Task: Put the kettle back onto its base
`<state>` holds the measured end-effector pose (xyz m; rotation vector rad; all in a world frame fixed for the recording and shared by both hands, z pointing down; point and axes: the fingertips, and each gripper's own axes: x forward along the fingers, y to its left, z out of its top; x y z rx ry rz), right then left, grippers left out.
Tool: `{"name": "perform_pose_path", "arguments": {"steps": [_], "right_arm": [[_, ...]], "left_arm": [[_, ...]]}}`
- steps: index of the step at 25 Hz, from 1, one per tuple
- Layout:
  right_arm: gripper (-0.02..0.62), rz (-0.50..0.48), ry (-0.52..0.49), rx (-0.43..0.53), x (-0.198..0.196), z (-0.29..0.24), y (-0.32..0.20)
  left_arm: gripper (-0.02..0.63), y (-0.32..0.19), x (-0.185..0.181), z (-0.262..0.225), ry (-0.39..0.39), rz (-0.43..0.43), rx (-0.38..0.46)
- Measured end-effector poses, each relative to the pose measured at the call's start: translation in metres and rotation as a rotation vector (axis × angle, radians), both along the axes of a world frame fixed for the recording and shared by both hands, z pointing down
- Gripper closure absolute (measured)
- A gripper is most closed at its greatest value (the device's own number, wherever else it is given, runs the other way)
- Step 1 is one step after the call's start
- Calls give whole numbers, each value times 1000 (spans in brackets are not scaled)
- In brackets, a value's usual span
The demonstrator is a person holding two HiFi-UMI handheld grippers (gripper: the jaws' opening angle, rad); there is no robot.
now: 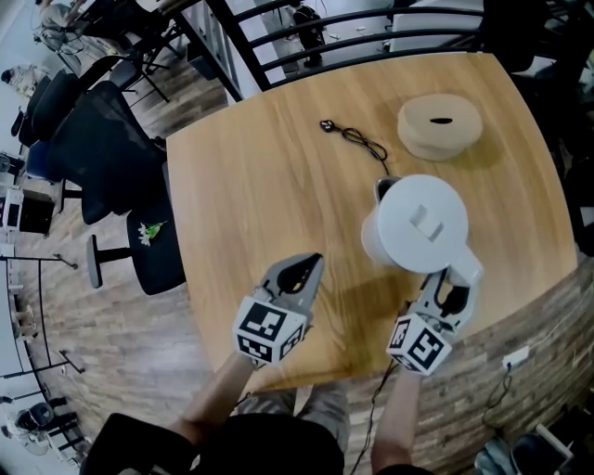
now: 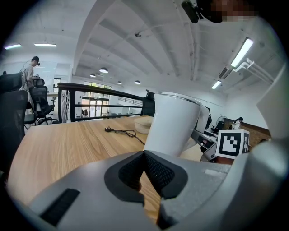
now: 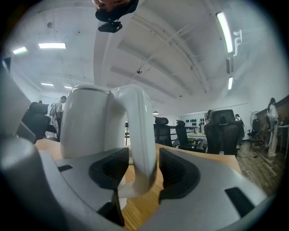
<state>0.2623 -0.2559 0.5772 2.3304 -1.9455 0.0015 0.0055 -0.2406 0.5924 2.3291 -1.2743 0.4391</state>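
Observation:
A white kettle [image 1: 422, 223] stands upright on the wooden table [image 1: 269, 186], right of the middle. A dark sliver of its base [image 1: 382, 187] shows under its far left side, where a black cord [image 1: 357, 141] runs in. The kettle's handle [image 1: 467, 264] points toward me. My right gripper [image 1: 455, 286] is open, with its jaws on either side of the handle [image 3: 141, 135] and narrow gaps at the pads. My left gripper [image 1: 311, 266] is shut on nothing, low over the table to the left of the kettle [image 2: 171, 124].
A round beige container [image 1: 440, 126] with a slot in its top sits at the table's far right. The cord ends in a plug [image 1: 327, 124] lying mid-table. Black chairs [image 1: 111, 148] stand past the left edge, and a black railing [image 1: 353, 28] runs behind the table.

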Motion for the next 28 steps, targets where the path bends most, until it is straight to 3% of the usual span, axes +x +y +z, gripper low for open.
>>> {"name": "perform_pose_path", "arguments": {"steps": [13,28], "right_arm": [[388,-38,8,-13,-14,-24,24],[388,-87,7,-20,-40,-103,82]], "left_arm": [[604,20,-4,-31,21,21,47],[604,55,-13,-120,50,61,186]]}}
